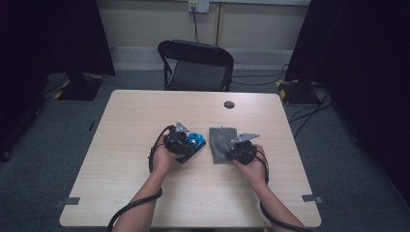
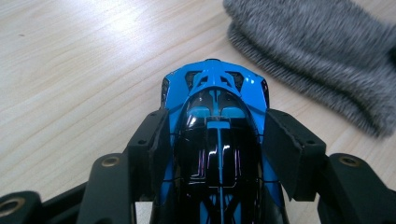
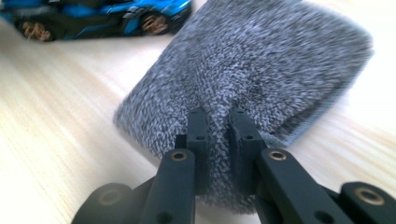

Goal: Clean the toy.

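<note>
My left hand-held gripper (image 1: 186, 144) pinches the blue and black toy car (image 2: 217, 140) by its flanks, both pads pressed against the bodywork, just left of centre in the high view. My right hand-held gripper (image 3: 218, 135) is pressed together on the near edge of the folded grey cloth (image 3: 261, 65), a tuft bunched between the pads. In the right gripper view the car (image 3: 102, 16) lies across the upper left of the frame, its long axis running left to right, just beyond the cloth's far corner. Cloth and car sit close on the wooden counter (image 1: 145, 111), so I judge the right hand carries the cloth over to wipe the car. I can read no writing or brand anywhere.
</note>
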`<state>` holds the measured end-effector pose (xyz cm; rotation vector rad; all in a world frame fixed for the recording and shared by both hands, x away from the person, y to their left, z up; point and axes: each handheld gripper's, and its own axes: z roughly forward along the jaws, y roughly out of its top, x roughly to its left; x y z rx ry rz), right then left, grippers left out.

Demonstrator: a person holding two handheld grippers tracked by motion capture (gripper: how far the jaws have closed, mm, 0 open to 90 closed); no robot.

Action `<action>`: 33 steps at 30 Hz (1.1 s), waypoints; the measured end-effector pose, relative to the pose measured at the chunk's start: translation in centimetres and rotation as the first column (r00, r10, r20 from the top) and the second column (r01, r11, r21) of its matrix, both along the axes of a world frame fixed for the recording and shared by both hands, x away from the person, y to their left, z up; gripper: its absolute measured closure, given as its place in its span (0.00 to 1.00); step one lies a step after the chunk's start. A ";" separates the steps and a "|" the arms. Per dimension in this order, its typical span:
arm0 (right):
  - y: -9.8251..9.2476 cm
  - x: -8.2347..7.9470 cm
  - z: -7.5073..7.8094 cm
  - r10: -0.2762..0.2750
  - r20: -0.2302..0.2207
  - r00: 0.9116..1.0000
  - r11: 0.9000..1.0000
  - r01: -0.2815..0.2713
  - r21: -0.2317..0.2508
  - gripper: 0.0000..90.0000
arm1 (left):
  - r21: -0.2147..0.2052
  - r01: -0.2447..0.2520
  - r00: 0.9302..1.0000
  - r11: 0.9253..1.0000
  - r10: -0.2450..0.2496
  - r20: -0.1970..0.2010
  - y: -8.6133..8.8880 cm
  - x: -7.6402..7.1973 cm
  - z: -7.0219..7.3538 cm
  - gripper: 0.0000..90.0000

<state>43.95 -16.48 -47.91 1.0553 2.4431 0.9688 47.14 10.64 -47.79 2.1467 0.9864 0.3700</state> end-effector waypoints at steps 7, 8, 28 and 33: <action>3.0 -0.5 -0.3 0.082 -0.021 0.996 0.997 -0.082 0.008 0.89 | -0.007 -0.003 1.000 1.000 0.003 0.001 0.0 0.0 -0.1 0.47; 3.3 -0.6 -0.3 0.091 -0.023 0.996 0.996 -0.090 0.013 0.89 | -0.003 0.000 1.000 1.000 0.000 0.001 0.0 0.0 0.0 0.47; 6.0 -3.4 -0.6 0.263 -0.082 0.961 0.961 -0.253 0.113 0.89 | 0.009 -0.001 1.000 1.000 0.001 0.002 0.0 0.0 0.0 0.47; 6.2 -3.6 -0.6 0.281 -0.090 0.956 0.955 -0.268 0.129 0.89 | 0.009 -0.002 1.000 1.000 0.002 0.003 0.0 0.0 0.0 0.47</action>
